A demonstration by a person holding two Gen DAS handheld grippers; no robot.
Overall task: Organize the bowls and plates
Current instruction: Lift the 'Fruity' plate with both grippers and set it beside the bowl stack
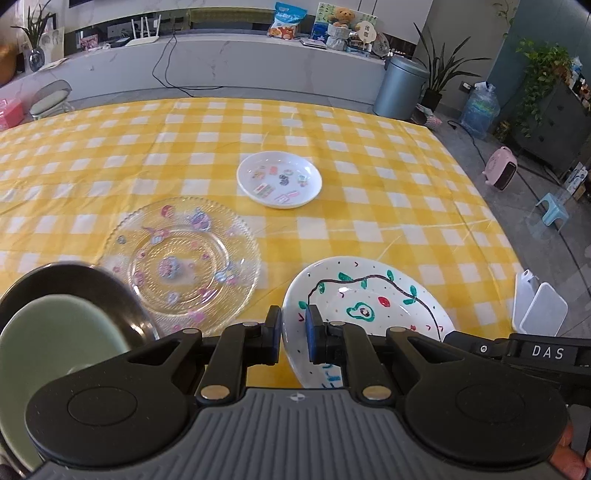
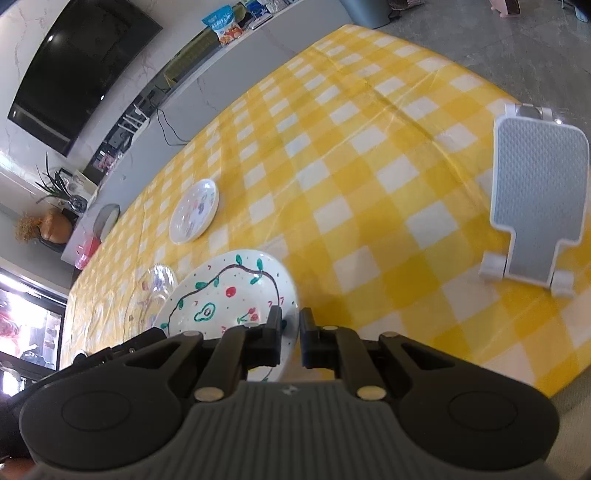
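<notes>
My L gripper (image 1: 294,325) pinches the near-left rim of the painted plate (image 1: 369,306); my R gripper (image 2: 290,325) pinches its opposite rim, so both clamp the same plate over the yellow check tablecloth (image 1: 369,166); glass plate (image 1: 181,258) just left; small white sticker plate (image 1: 279,179) farther back; green bowl (image 1: 55,332) near-left.

Living room with a long marble-look counter and a yellow checked table

A yellow-and-white checked tablecloth (image 1: 369,155) covers the table. Behind it runs a pale counter (image 1: 229,62) holding a snack bag (image 1: 286,20) and a teddy bear (image 1: 341,16). A grey bin (image 1: 399,86) and potted plants (image 1: 543,74) stand on the grey floor (image 1: 517,206). A dark television (image 2: 81,70) hangs on the wall.
</notes>
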